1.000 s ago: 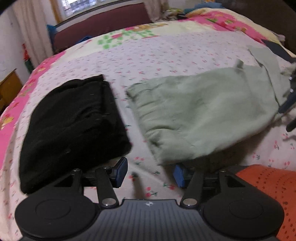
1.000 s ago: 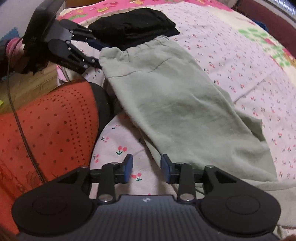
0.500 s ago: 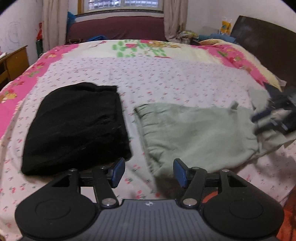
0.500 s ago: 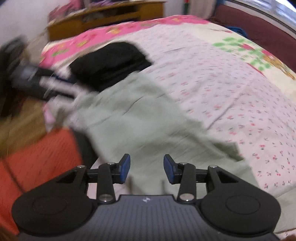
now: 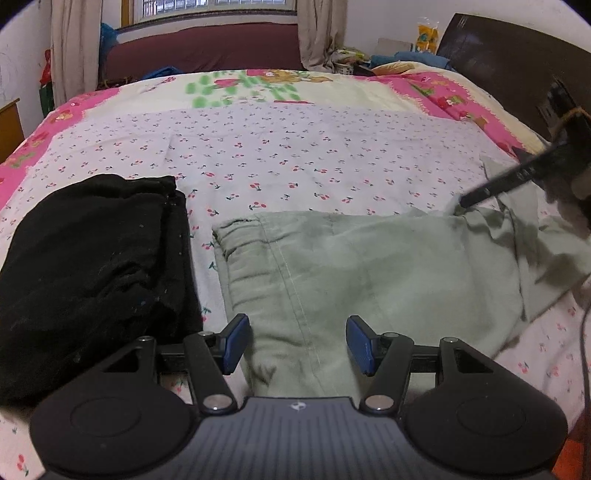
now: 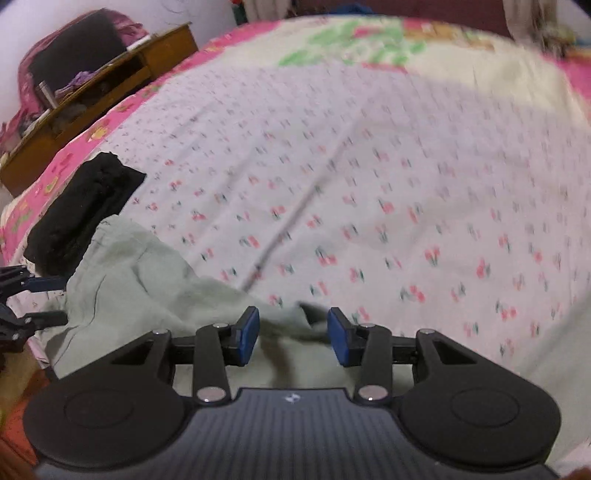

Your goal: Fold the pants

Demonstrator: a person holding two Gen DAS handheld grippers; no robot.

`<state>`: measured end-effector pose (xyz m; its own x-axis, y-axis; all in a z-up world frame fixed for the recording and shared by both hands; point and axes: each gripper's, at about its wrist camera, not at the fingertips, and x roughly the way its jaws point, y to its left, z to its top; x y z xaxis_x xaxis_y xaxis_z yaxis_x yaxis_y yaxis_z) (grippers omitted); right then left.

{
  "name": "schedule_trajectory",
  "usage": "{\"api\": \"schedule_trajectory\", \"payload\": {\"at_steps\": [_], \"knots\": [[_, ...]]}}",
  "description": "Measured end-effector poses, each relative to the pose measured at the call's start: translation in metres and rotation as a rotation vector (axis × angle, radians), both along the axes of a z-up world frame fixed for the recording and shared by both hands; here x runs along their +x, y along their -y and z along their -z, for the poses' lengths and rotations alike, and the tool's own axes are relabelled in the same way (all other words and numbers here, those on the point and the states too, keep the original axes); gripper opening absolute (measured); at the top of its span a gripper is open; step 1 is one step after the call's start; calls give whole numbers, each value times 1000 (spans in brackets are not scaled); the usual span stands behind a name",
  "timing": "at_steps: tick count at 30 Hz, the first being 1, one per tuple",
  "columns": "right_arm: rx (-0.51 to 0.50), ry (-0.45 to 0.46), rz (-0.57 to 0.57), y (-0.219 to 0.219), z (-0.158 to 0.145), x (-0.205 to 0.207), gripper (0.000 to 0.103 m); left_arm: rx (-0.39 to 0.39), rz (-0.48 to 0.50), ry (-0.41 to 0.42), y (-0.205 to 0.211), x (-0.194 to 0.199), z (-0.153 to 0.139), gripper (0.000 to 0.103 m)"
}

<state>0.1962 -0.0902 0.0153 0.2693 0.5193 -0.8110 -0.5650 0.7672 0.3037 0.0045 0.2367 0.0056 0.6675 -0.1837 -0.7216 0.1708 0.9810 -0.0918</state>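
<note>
**Both grippers spread above the green pants on the bed**

The pale green pants [image 5: 369, 273] lie flat on the bed [image 5: 295, 147], on a cherry-print sheet, with the elasticated waistband toward the left of the left wrist view and the legs running off to the right. A folded black garment [image 5: 92, 251] lies just beside the waistband, on its left; a narrow strip of sheet separates the two.

Left gripper [image 5: 295, 345]: the jaws stand spread, blue pads apart, over the near edge of the pants close to the waistband. The cloth shows between and beyond the pads, but the pads do not press on it.

Right gripper [image 6: 293, 332]: the jaws stand apart, with a rumpled fold of the pants [image 6: 155, 295] visible in the gap. No pad closes on the cloth. In the left wrist view this gripper [image 5: 517, 177] appears blurred at the right edge, over the bunched leg end of the pants.

In the right wrist view, the left gripper [image 6: 33, 299] shows at the left edge, near the waistband and the black garment [image 6: 81, 210]. A wooden cabinet [image 6: 92, 96] stands beside the bed. A window [image 5: 214, 7] with curtains lies beyond the far side.
</note>
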Motion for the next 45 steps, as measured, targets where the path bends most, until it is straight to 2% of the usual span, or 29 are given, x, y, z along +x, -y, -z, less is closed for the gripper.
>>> {"api": "schedule_trajectory", "payload": {"at_steps": [2, 5, 9, 15, 17, 20, 21, 23, 24, 25, 28, 30, 32, 34, 35, 36, 37, 38, 40, 43, 44, 45], "knots": [[30, -50, -50, -1, 4, -3, 44, 7, 1, -7, 1, 7, 1, 71], [41, -65, -101, -9, 10, -6, 42, 26, 11, -23, 5, 15, 4, 71], [45, -24, -78, -6, 6, 5, 43, 48, 23, -36, 9, 20, 4, 71], [38, 63, -41, 16, -6, 5, 43, 40, 38, -17, 13, 25, -1, 72], [35, 19, -38, 13, 2, 11, 44, 33, 36, -14, 13, 31, -1, 72], [29, -29, -95, 0, 16, 15, 44, 45, 27, -22, 14, 38, 3, 72], [31, -34, -113, -5, 18, 15, 41, 49, 30, -24, 15, 39, 3, 72], [47, -38, -129, -10, 19, 18, 25, 63, 39, -25, 17, 39, 4, 73], [55, -53, -121, -12, 19, 21, 6, 68, 42, -26, 17, 39, 4, 73], [72, -67, -107, -11, 18, 25, 1, 72, 44, -28, 18, 40, 4, 73], [125, -76, -50, -4, 13, 33, 1, 77, 43, -25, 17, 42, 5, 75], [121, -51, -38, 0, 9, 35, 1, 76, 41, -22, 17, 45, 5, 75], [96, -25, -48, 0, 7, 35, 8, 81, 48, -19, 18, 49, 7, 75], [78, -44, -109, -2, 6, 34, 13, 91, 56, -18, 19, 52, 8, 76], [67, -43, -132, -5, 6, 33, 21, 96, 61, -17, 20, 53, 8, 76], [47, -20, -155, -8, 5, 29, 42, 99, 65, -15, 20, 53, 7, 76], [25, 22, -183, -9, 4, 25, 57, 101, 67, -12, 20, 53, 7, 76], [7, 60, -200, -10, 3, 21, 60, 101, 67, -9, 20, 53, 5, 76], [-8, 98, -222, -9, 3, 20, 60, 96, 62, -3, 18, 52, 3, 76], [31, 37, -206, -7, 12, 29, 59, 78, 45, 3, 15, 52, 1, 76], [52, 7, -198, -8, 17, 33, 54, 74, 39, 1, 14, 53, 2, 76], [69, -8, -191, -8, 18, 35, 27, 75, 36, -3, 14, 54, 2, 76]]}}
